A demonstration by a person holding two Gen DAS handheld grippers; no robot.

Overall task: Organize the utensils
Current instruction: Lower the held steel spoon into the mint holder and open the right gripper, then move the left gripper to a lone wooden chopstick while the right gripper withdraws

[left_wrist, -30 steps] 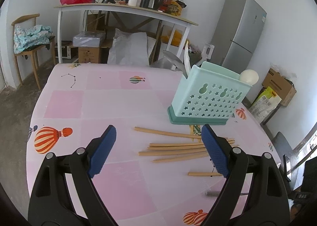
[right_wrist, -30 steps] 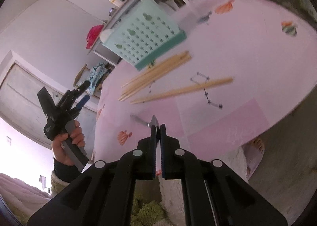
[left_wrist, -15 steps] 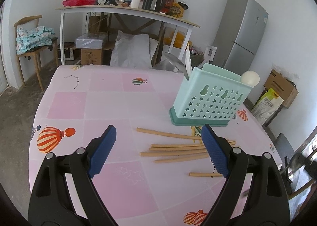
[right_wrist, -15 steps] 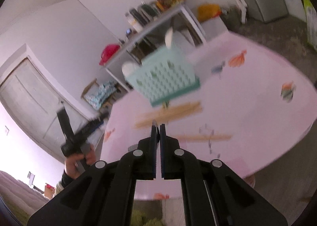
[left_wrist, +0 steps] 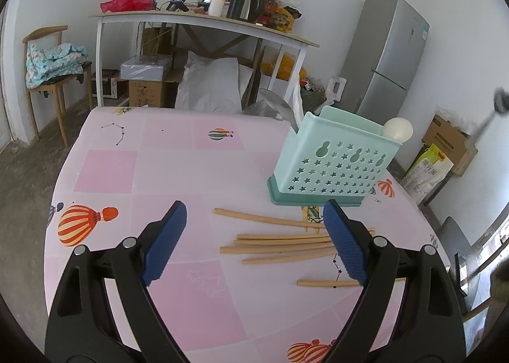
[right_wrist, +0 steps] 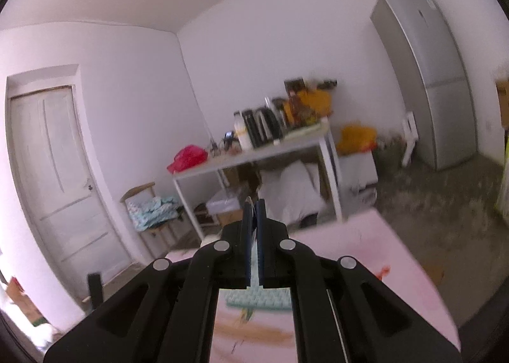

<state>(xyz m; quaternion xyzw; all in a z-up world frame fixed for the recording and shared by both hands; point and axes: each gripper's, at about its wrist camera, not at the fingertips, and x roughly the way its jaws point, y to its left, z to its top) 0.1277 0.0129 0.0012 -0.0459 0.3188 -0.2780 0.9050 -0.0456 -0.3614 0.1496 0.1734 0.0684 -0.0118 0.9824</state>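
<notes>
- The left gripper [left_wrist: 254, 207] hangs above the table [left_wrist: 159, 156] with its jaws spread wide and nothing between the pads.
- The right gripper [right_wrist: 253, 203] is raised well off the table and pinched all but closed. A thin sliver of metal shows between its pads, so it appears to hold the metal utensil [left_wrist: 499, 102].
- That utensil shows in the left wrist view as a blurred round head on a slim handle, up in the air at about 3 o'clock (probably a spoon, but too blurred to be sure).
- The utensil holder [left_wrist: 331, 165], a pale green perforated box, stands upright at 1 o'clock from the left gripper. A ladle [left_wrist: 280, 105] and a white round-ended piece [left_wrist: 397, 129] already stand in it.
- The chopsticks [left_wrist: 286, 240] lie loose on the cloth just in front of the holder, from 12 to 2 o'clock of the left gripper, one apart from the rest at the near side.
- Step in hand, as I judge it: carrying the picked-up utensil to the holder.
- The next move calls for bringing it above the holder's open top, tipping it handle-down and loosening the pinch only once it is inside. The chopsticks are not yet gathered.
</notes>
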